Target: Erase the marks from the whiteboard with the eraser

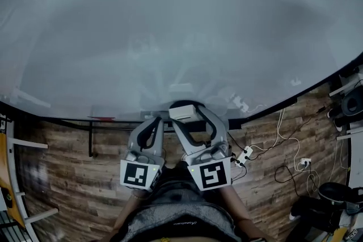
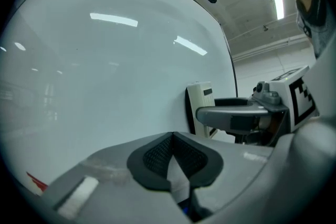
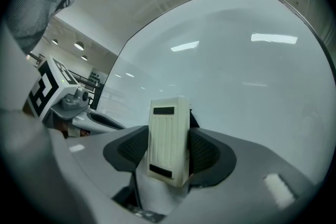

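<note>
The whiteboard (image 1: 170, 25) fills the upper head view, and its glossy face shows no marks that I can make out. A short red streak (image 1: 102, 118) lies at its lower edge and shows again as a red streak (image 2: 35, 182) low left in the left gripper view. My right gripper (image 1: 184, 114) is shut on the white eraser (image 1: 182, 111), which it holds upright near the board's bottom edge. The eraser (image 3: 168, 134) sits clamped between the right gripper's (image 3: 168, 153) dark pads. Just to its left, my left gripper (image 1: 153, 122) is shut with nothing in it; its pads (image 2: 157, 157) meet.
Below the board is a wood-plank floor (image 1: 68, 178). White cables and a power strip (image 1: 247, 152) trail to the right, with dark shoes (image 1: 334, 192) beyond them. White frame bars (image 1: 28, 144) stand at the left. The person's lap is at the bottom centre.
</note>
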A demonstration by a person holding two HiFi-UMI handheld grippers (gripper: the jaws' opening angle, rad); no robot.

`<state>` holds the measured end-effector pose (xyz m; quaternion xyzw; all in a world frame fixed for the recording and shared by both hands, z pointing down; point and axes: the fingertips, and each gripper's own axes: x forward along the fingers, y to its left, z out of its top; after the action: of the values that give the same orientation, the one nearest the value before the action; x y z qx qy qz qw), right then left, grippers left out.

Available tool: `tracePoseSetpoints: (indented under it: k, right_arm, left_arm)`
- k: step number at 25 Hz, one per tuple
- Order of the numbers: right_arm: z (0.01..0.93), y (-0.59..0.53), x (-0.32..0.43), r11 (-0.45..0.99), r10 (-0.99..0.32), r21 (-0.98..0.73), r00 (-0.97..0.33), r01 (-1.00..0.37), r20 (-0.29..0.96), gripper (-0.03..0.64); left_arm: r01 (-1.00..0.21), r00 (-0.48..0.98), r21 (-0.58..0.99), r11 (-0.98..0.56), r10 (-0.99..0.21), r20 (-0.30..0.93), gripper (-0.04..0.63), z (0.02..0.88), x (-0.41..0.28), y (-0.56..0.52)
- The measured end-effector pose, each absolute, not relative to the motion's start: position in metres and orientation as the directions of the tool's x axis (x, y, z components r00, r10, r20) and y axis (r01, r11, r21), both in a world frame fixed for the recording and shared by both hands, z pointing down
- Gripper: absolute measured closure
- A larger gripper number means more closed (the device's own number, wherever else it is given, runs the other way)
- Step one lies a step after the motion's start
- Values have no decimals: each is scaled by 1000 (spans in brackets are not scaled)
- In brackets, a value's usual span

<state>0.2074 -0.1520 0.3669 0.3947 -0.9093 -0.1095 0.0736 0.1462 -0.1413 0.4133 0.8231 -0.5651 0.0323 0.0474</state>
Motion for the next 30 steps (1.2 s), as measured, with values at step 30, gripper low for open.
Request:
tracePoseSetpoints:
  k: [30]
  right_arm:
    - [372,-155,207,586,-802,249,-596,-771,41,364]
  left_arm:
    - [-868,496,55,-493,-863,90,592,413,159,-143]
